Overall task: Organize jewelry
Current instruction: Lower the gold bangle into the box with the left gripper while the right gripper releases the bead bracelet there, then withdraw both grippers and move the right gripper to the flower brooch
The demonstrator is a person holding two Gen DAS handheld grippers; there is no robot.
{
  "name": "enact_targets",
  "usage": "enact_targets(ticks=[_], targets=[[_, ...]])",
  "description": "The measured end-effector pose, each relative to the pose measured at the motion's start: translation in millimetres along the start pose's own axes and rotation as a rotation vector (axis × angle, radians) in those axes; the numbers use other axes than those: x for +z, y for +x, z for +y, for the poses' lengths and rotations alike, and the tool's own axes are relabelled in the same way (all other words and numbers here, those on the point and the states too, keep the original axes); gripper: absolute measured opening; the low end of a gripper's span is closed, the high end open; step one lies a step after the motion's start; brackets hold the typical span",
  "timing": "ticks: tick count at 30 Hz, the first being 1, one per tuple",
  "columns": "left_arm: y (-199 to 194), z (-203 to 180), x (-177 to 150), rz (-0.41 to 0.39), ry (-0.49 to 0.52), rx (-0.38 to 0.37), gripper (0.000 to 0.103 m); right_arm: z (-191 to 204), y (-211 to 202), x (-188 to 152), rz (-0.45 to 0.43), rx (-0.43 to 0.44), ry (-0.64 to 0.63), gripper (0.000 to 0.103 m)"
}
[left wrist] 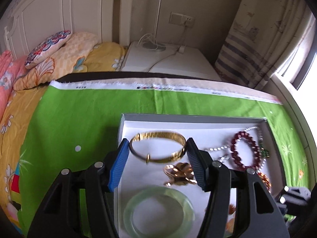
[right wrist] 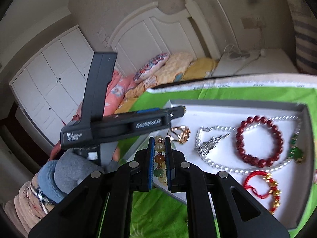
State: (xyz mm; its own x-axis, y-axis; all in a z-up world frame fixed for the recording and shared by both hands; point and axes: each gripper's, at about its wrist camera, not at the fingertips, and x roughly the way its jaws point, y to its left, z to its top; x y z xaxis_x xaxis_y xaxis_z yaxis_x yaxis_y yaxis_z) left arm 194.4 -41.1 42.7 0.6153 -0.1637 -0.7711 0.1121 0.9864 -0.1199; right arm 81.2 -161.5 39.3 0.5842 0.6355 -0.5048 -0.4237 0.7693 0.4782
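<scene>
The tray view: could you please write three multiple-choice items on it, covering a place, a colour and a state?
1. Where does the red bracelet lie?
A. On the cloth
B. In the tray
C. On a pillow

2. What colour is the bangle between the left tool's fingers?
A. Gold
B. Green
C. Red

3. What state is the right tool in?
A. Open, empty
B. Open around a ring
C. Shut on a bead string

Key: B, the red bracelet rests inside the tray; A, the bangle in the left tool is gold; C, the right tool pinches the bead string.
</scene>
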Motion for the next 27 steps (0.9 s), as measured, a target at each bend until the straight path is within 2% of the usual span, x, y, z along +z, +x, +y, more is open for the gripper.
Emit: enact_targets(ticks=[2,5,7,8,9,10,12,14,15,19,22,27], targets=[[5.8,2.2,-1.0,0.008,0.002,0.005,0.059,-1.4,5.7,-3.0,0.017,-0.021,-0.008,0.010],[10.3,2.7,-2.0,0.006,0.016,0.017,0.060,-1.6,7.5,-8.5,0.046,-0.137,-0.037,0.013],[9.7,1.4,-3.3,0.006,0.028,0.005,0.071,-1.7,4.5,-9.3,0.056,-0.145,-0.035,0.015],[8.2,1.3,-4.5,0.006,0.029,-0.003,0.073,-1.5,0.6,-10.4,0.052,-0.141,-0.030,0.017],[6.0,1.4,-6.9,0.006,0.031,-0.012,0.075,-0.6,-5.5,-11.1,0.046,-0.141,-0.027,0.027],[3.7,2.0,-9.5,0.008,0.035,-0.019,0.076,0.8,-11.4,-12.0,0.040,-0.146,-0.028,0.045],[-2.3,1.2,-14.8,0.008,0.042,-0.025,0.077,5.0,-26.4,-14.4,0.014,-0.154,-0.039,0.065],[-16.7,3.9,-20.5,-0.014,0.038,-0.038,0.077,7.3,-41.8,-15.3,-0.012,-0.170,-0.049,0.065],[-26.1,6.2,-23.1,-0.032,0.031,-0.037,0.081,9.0,-52.9,-17.5,-0.028,-0.186,-0.052,0.065],[-89.1,29.2,-47.6,-0.189,-0.044,-0.031,0.098,8.4,-96.6,-33.1,-0.089,-0.223,-0.053,0.066],[-127.8,45.1,-79.1,-0.262,-0.086,-0.007,0.101,0.3,-121.0,-56.3,-0.110,-0.252,-0.022,0.069],[-148.8,62.9,-139.5,-0.213,-0.149,0.004,0.101,-12.6,-130.5,-91.4,-0.081,-0.274,0.044,0.069]])
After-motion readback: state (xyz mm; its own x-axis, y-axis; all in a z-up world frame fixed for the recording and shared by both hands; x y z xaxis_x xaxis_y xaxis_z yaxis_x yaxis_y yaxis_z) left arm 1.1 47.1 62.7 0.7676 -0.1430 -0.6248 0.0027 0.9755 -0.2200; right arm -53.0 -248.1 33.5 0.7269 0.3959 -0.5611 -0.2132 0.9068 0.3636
